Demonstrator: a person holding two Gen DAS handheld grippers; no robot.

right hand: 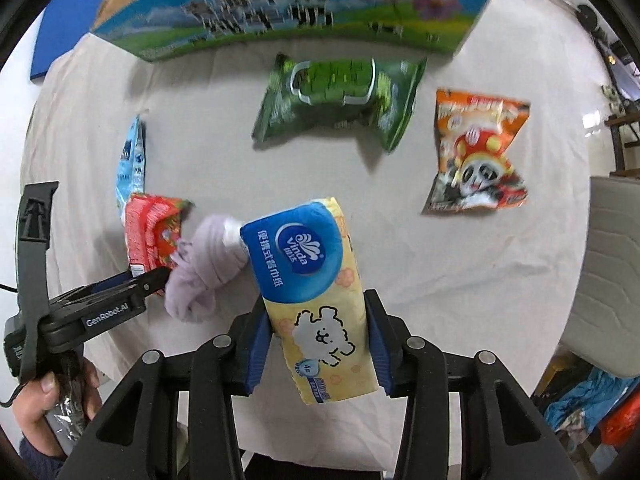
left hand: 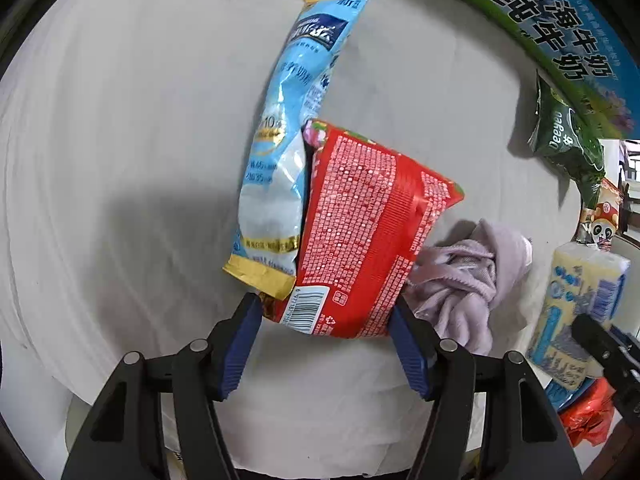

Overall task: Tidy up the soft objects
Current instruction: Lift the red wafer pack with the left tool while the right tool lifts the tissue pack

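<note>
My left gripper (left hand: 326,312) is shut on the near end of a red snack packet (left hand: 360,232), which lies next to a light blue milk powder bag (left hand: 288,136) on the white cloth. A lilac towel (left hand: 468,280) is bunched just right of the red packet. My right gripper (right hand: 316,324) is shut on a yellow and blue Vinda tissue pack (right hand: 312,280), held above the cloth beside the towel (right hand: 204,268). The left gripper (right hand: 156,276) shows in the right wrist view, at the red packet (right hand: 152,232). The tissue pack (left hand: 580,304) shows at the right of the left wrist view.
A printed milk carton box (right hand: 280,8) stands at the back of the table. A green wet-wipes pack (right hand: 340,100) and an orange panda snack bag (right hand: 476,156) lie in front of it. A white chair (right hand: 616,272) stands at the right edge.
</note>
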